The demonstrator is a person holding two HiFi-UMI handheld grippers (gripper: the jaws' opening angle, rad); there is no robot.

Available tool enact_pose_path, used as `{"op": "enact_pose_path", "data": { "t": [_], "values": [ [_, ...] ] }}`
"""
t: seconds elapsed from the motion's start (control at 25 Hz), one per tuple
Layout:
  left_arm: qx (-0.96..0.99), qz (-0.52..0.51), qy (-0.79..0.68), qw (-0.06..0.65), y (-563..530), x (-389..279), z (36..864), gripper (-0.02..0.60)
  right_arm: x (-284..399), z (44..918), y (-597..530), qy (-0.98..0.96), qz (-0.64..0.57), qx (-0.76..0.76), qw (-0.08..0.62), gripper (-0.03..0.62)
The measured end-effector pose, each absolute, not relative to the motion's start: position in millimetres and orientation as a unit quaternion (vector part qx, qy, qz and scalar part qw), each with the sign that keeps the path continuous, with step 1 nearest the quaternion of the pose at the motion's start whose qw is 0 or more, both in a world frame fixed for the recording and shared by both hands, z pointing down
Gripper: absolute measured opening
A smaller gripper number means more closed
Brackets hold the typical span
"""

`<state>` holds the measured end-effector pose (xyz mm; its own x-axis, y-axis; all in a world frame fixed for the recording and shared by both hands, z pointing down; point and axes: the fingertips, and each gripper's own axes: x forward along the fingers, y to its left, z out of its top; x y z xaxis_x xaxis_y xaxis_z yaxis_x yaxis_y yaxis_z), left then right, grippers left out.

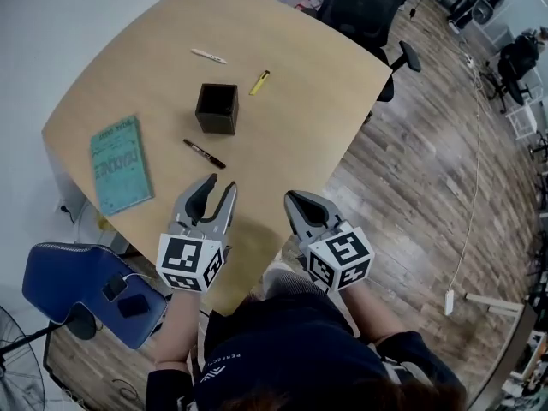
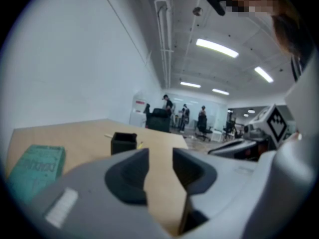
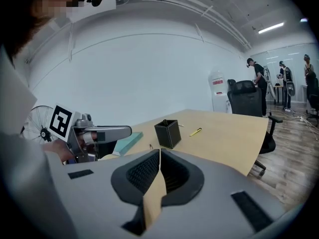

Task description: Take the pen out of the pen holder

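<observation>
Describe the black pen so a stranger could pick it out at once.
Start at the wooden table and find the black square holder near its middle. The black pen lies flat on the tabletop just on the person's side of the holder, apart from it. It is the only dark pen; the white pen and yellow pen lie beyond the holder.

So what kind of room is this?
Probably an office or shared workroom: a big wooden table with a black pen holder on it, a black office chair behind it, and other people farther back.
</observation>
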<state>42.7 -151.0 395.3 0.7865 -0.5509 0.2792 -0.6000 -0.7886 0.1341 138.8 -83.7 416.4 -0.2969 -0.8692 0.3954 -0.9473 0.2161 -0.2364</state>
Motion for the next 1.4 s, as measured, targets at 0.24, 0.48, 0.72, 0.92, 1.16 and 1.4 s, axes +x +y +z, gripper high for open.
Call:
{"op": "enact_pose_path", "data": {
  "t": [0.24,0.48,0.72,0.92,1.16,1.4],
  "values": [
    [0.928,0.115,-0.342,0.097,-192,65,395,0.152,155,426,-116,-0.795,0.219,0.556,0.104,0.003],
    [0.921,0.123,-0.357,0.097,-202,70,399,0.152,154,430,-136,-0.813,0.215,0.529,0.116,0.003],
    [0.928,0.129,-0.337,0.087,-195,61,407,0.152,134,436,-132,-0.811,0.218,0.529,0.124,0.003],
    [0.929,0.121,-0.337,0.094,-196,61,410,0.152,135,429,-126,-0.808,0.208,0.537,0.126,0.003],
    [0.921,0.120,-0.359,0.086,-213,79,408,0.152,155,432,-141,-0.816,0.207,0.524,0.129,0.003],
    [0.907,0.129,-0.394,0.072,-239,96,410,0.153,171,434,-171,-0.836,0.208,0.488,0.139,0.003]
  ]
}}
